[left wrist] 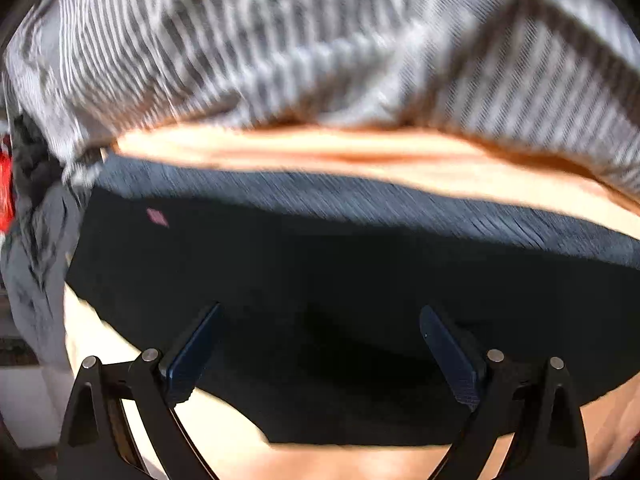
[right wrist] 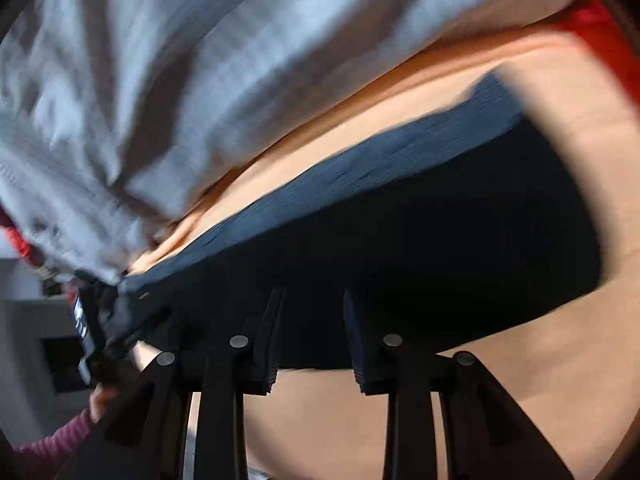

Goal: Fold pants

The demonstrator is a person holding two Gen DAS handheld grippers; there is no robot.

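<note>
Dark folded pants (left wrist: 320, 248) lie on a peach-coloured surface (left wrist: 320, 148), their ribbed waistband (left wrist: 360, 200) along the far edge and a small pink tag (left wrist: 157, 217) near the left. My left gripper (left wrist: 320, 308) hovers over them, open wide, with nothing between its fingers. In the right wrist view the same pants (right wrist: 440, 220) run diagonally. Over their near edge my right gripper (right wrist: 314, 294) stands open by a narrow gap, and I see no cloth pinched between its pads. Both views are blurred.
A grey-and-white striped cloth (left wrist: 240, 40) is heaped behind the pants, seen as grey cloth (right wrist: 160, 80) in the right wrist view. A grey garment (left wrist: 36, 272) lies at the left, something red (right wrist: 600, 40) at the far right. A hand (right wrist: 100, 396) in a maroon sleeve is lower left.
</note>
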